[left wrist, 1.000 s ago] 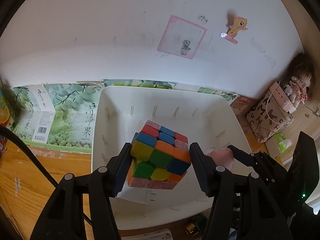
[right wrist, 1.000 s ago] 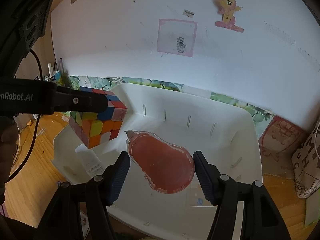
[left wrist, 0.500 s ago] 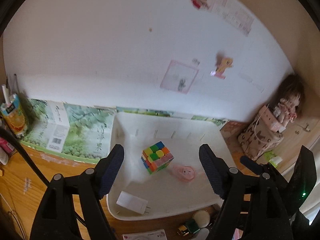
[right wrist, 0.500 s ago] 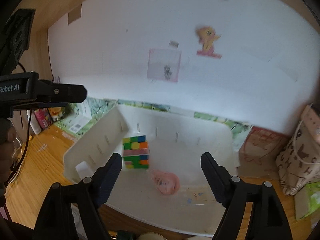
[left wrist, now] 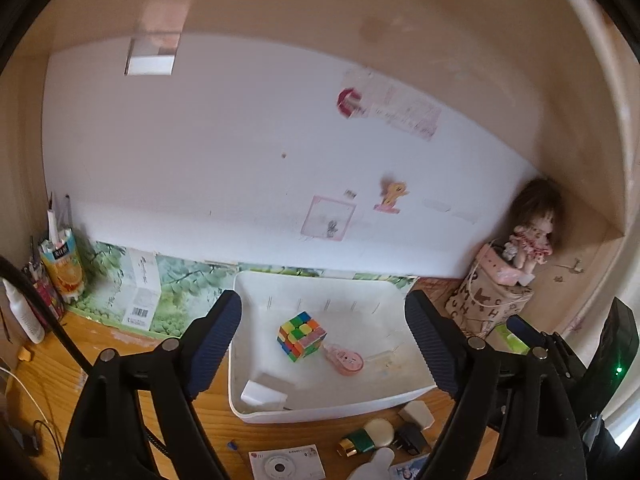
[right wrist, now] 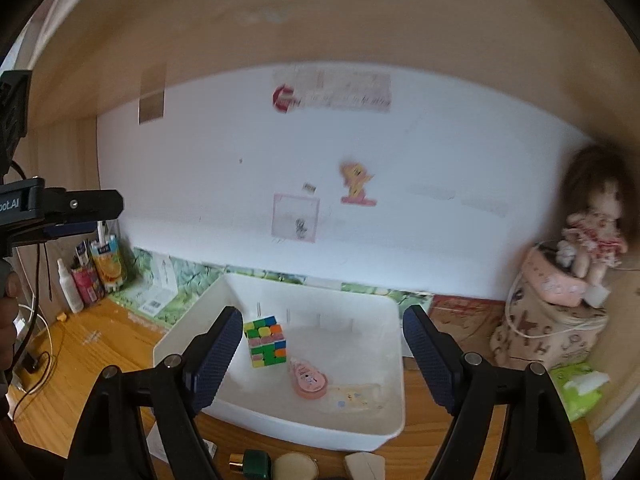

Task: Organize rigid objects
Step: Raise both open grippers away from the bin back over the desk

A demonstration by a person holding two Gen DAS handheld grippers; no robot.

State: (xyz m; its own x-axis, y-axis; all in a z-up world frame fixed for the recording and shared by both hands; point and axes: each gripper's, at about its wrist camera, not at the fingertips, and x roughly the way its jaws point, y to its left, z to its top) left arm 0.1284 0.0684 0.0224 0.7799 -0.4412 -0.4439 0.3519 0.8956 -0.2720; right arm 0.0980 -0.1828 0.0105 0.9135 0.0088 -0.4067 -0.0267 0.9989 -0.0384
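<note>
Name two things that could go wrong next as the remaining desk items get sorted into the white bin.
1. The cube and pink tape lie mid-bin; another item dropped there may knock them or land on top.
2. The small bottle, compact and plug sit crowded against the bin's front wall; the left tool, whose jaws are opening with nothing between them, may nudge a neighbour or the bin while reaching for one.
</note>
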